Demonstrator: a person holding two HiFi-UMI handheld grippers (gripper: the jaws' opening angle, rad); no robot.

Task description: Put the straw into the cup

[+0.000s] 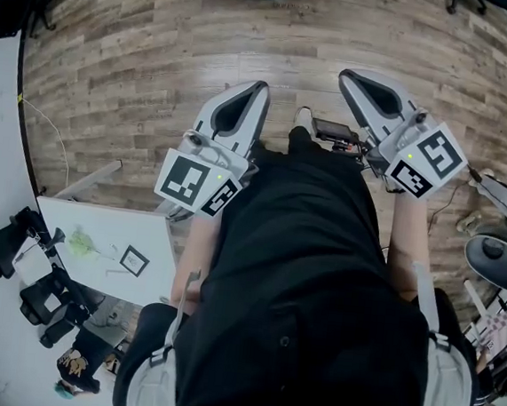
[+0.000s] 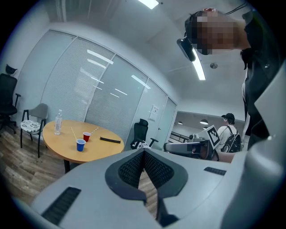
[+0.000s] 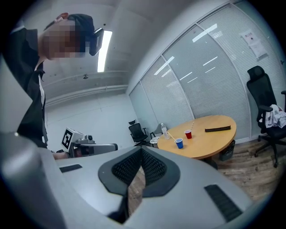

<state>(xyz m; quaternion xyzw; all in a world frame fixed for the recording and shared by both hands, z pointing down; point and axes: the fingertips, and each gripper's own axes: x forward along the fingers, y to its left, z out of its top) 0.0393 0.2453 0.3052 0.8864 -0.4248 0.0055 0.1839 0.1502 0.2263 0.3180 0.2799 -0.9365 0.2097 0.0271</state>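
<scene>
Jaws of the left gripper point(image 2: 144, 154) and right gripper point(image 3: 142, 152) pressed together, empty, near the person's body; blue cup point(image 2: 80, 145) and slanting straw point(image 2: 72, 133) sit well ahead on a round worktop point(image 2: 105, 150)

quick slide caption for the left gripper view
Left gripper, jaws shut and empty, pointing toward a round wooden table with a blue cup, a red cup and a water bottle.
</scene>
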